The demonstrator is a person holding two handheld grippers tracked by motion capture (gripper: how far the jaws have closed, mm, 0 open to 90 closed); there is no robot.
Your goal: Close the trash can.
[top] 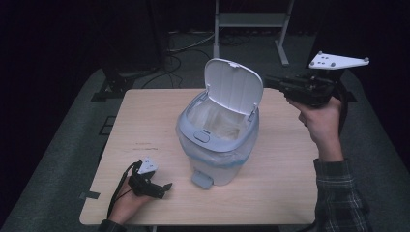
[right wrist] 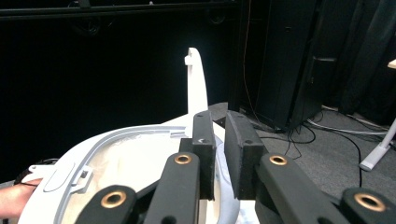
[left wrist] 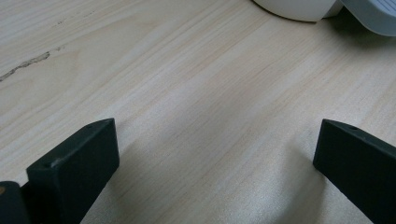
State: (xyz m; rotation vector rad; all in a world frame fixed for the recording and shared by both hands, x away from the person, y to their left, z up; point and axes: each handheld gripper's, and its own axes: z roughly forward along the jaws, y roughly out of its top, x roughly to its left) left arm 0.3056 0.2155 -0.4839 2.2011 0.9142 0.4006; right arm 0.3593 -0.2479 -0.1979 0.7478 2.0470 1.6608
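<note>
A pale blue pedal bin stands mid-table with its white lid raised upright and a clear liner bag inside. Its pedal points toward the near edge. My left gripper rests on the table left of the pedal, jaws wide open with bare wood between them. The bin's base and pedal lie beyond it. My right gripper is held in the air right of the lid, pointing at it. Its jaws stand almost together, nothing between them, just beside the lid's edge.
The light wooden table has bare room on both sides of the bin. Behind it are dark floor, cables and a white desk frame. The bin's rim lies below the right jaws.
</note>
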